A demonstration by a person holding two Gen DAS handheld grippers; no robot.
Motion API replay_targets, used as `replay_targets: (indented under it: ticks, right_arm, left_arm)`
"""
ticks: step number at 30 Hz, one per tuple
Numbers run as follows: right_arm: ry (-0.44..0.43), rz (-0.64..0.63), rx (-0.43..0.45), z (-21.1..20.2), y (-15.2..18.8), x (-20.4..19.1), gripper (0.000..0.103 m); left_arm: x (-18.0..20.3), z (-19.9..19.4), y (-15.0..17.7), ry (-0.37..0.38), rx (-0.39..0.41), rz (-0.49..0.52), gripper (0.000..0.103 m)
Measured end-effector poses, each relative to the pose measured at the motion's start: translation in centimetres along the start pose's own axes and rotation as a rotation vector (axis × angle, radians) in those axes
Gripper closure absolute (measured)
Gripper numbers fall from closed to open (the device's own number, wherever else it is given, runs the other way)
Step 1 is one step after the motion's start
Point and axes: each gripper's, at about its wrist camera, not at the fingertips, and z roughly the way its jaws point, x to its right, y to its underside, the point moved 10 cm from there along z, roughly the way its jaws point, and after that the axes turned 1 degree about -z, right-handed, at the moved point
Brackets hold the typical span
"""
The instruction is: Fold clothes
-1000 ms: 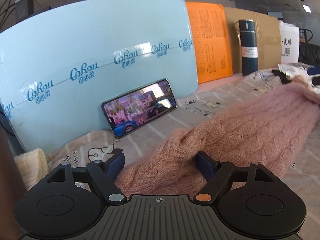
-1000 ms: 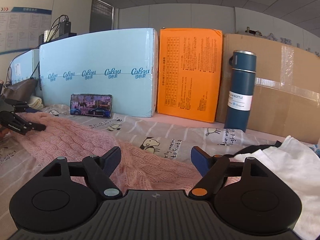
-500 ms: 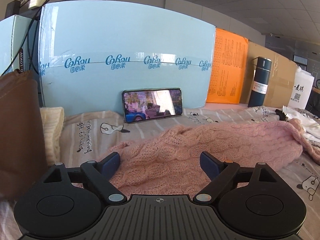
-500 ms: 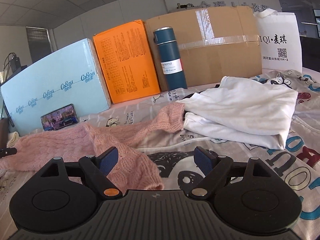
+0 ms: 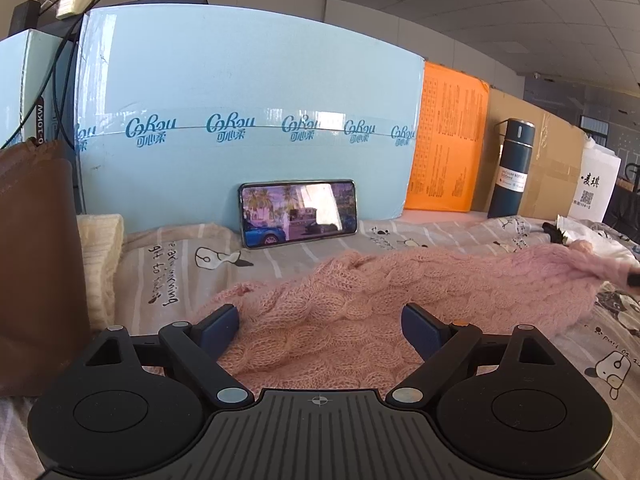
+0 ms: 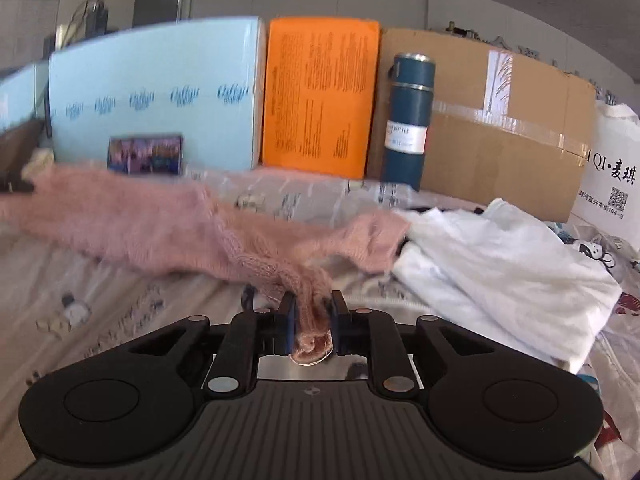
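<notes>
A pink cable-knit sweater (image 5: 400,292) lies stretched across the printed bedsheet (image 5: 180,264). My left gripper (image 5: 320,324) is open, its fingers on either side of the sweater's near edge, low over it. My right gripper (image 6: 313,312) is shut on a bunched edge of the pink sweater (image 6: 160,220) and holds it slightly above the sheet; the view is blurred by motion. The right gripper's tip shows at the far right of the left wrist view (image 5: 634,280).
A folded white garment (image 6: 500,256) lies right of the sweater. At the back stand a light-blue box (image 5: 240,120), a phone (image 5: 298,212) leaning on it, an orange box (image 6: 320,96), a blue bottle (image 6: 408,120), a cardboard box (image 6: 500,128), a white bag (image 6: 616,168).
My right gripper has closed on the sweater's edge and swung back left, pulling the fabric. My left gripper has stayed open over the sweater's other end, its view levelling out.
</notes>
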Motion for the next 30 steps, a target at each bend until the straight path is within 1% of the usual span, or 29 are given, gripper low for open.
replay_targets:
  ticks: [2,3,5,7,9,12,13,14,15,17,18,19,21,22,23,24,27,30]
  right_arm:
    - [-0.021,0.08,0.082,0.0,-2.5,1.6,0.089]
    - [-0.027,0.114,0.105,0.5,-4.0,2.6,0.089]
    - [-0.042,0.148,0.097,2.1,-5.7,3.9,0.089]
    - [-0.041,0.139,0.044,4.1,-6.8,4.7,0.09]
    - [-0.06,0.134,-0.046,6.2,-6.9,5.3,0.089]
    - [-0.074,0.11,-0.197,8.7,-5.8,5.8,0.087]
    - [-0.073,0.112,-0.229,9.2,-5.5,6.1,0.079]
    - [-0.056,0.116,-0.237,9.4,-5.5,6.5,0.064]
    - [-0.025,0.135,-0.225,9.3,-5.7,7.1,0.058]
    - [0.038,0.175,-0.198,9.1,-6.1,8.4,0.043]
    - [0.083,0.203,-0.169,8.7,-6.3,9.0,0.039]
    - [0.128,0.241,-0.135,8.2,-6.6,9.4,0.03]
    - [0.187,0.368,-0.075,6.7,-6.7,9.9,0.025]
    - [0.183,0.452,-0.057,6.0,-6.5,9.7,0.022]
    - [0.174,0.536,-0.041,5.2,-6.3,9.5,0.021]
    - [0.136,0.62,-0.035,4.7,-5.9,8.9,0.02]
    - [0.015,0.808,-0.059,4.2,-4.2,6.8,0.018]
    - [-0.037,0.885,-0.132,5.2,-2.2,4.8,0.017]
  left_arm:
    - [0.0,0.0,0.0,0.001,-0.001,-0.002,0.012]
    - [0.0,0.0,0.0,0.002,-0.001,-0.002,0.012]
    - [0.0,0.0,0.0,0.003,-0.001,-0.004,0.012]
    - [0.0,0.0,0.1,0.002,-0.003,-0.004,0.012]
    - [0.0,0.0,0.1,0.003,-0.005,-0.002,0.012]
    - [-0.1,0.1,0.2,0.009,-0.01,-0.007,0.012]
    - [-0.2,0.2,0.2,0.01,-0.013,-0.011,0.012]
    - [-0.2,0.2,0.2,0.012,-0.016,-0.015,0.012]
    - [-0.3,0.2,0.2,0.013,-0.016,-0.017,0.012]
    - [-0.3,0.2,0.3,0.012,-0.015,-0.016,0.012]
    - [-0.2,0.2,0.3,0.01,-0.016,-0.014,0.012]
    - [-0.2,0.2,0.3,0.009,-0.017,-0.012,0.012]
    - [-0.2,0.3,0.3,0.007,-0.02,-0.012,0.011]
    - [-0.2,0.3,0.3,0.007,-0.02,-0.011,0.011]
    - [-0.2,0.3,0.3,0.007,-0.019,-0.011,0.011]
    - [-0.2,0.3,0.3,0.008,-0.02,-0.01,0.011]
    - [-0.2,0.3,0.3,0.008,-0.02,-0.008,0.01]
    - [-0.1,0.2,0.3,0.008,-0.018,-0.005,0.01]
